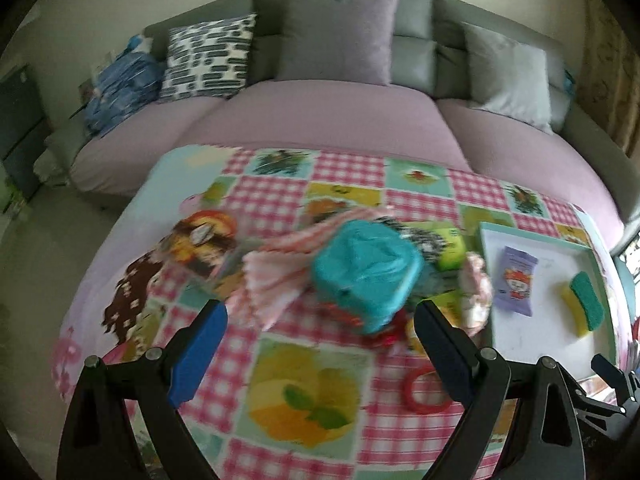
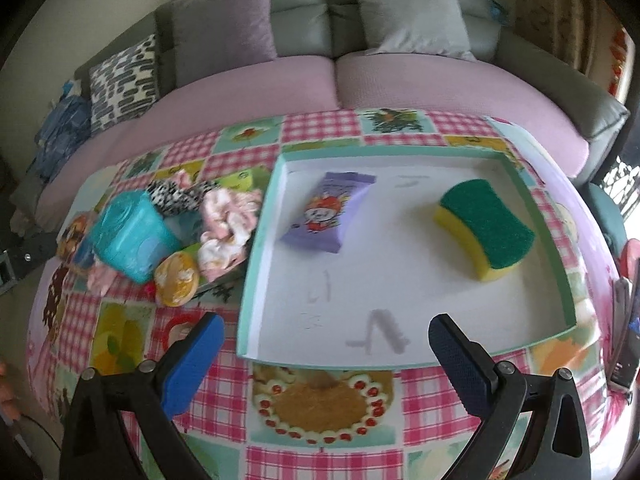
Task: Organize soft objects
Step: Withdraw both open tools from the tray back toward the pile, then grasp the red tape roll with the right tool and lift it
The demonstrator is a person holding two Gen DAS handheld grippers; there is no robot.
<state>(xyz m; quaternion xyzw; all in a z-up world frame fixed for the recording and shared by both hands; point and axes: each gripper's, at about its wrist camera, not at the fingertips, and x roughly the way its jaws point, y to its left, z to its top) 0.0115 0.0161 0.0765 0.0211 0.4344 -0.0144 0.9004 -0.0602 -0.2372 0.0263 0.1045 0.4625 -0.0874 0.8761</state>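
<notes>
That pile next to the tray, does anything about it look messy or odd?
Yes. The teal pouch sits tilted on a jumbled heap with a pink scrunchie and zebra-print cloth, beside the tray, not in it. Only the purple packet and sponge lie inside. Nothing looks spilled or damaged.

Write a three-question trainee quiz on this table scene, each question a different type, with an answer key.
1. True or false: the green and yellow sponge lies inside the white tray.
2. Multiple choice: what else lies in the tray? A) the purple packet B) the teal pack C) the red ring
3. Fill in: the left tool and the right tool are both ____ and hold nothing.

Key: 1 true; 2 A; 3 open. The teal pack sits in the pile of soft items beside the tray, and the red ring lies on the checked tablecloth.
</notes>
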